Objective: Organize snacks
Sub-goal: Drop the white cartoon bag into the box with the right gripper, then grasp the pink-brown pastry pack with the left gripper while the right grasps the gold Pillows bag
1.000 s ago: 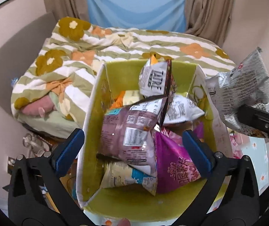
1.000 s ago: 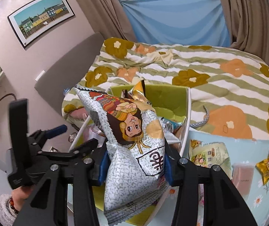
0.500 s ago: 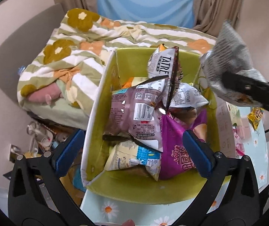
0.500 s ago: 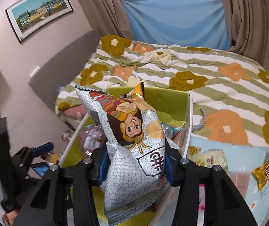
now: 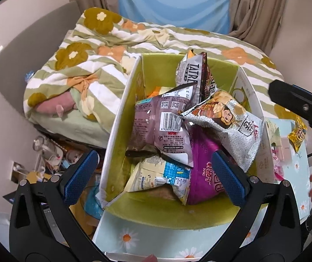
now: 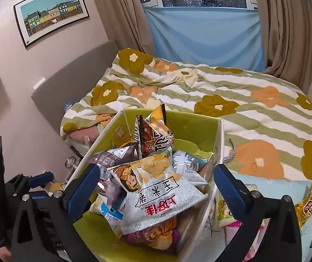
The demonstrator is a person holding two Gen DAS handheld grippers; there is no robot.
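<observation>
Now, right gripper [image 6: 156, 187]: jaws just opened wide, nothing pressed between them.
Left gripper [image 5: 153, 172]: spread open, empty.
Grey speckled cartoon-printed crisp bag [image 6: 158, 194]: lying atop the packets in the lime-green white-walled box [image 6: 190, 126].

right tool [image 6: 156, 187] jaws just opened wide, nothing gripped, left tool [image 5: 153, 170] spread

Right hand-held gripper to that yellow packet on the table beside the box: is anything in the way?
Nothing visible. The right hand-held gripper stands open above the box; the yellow packet lies uncovered on the table, outside the box's right wall.
</observation>
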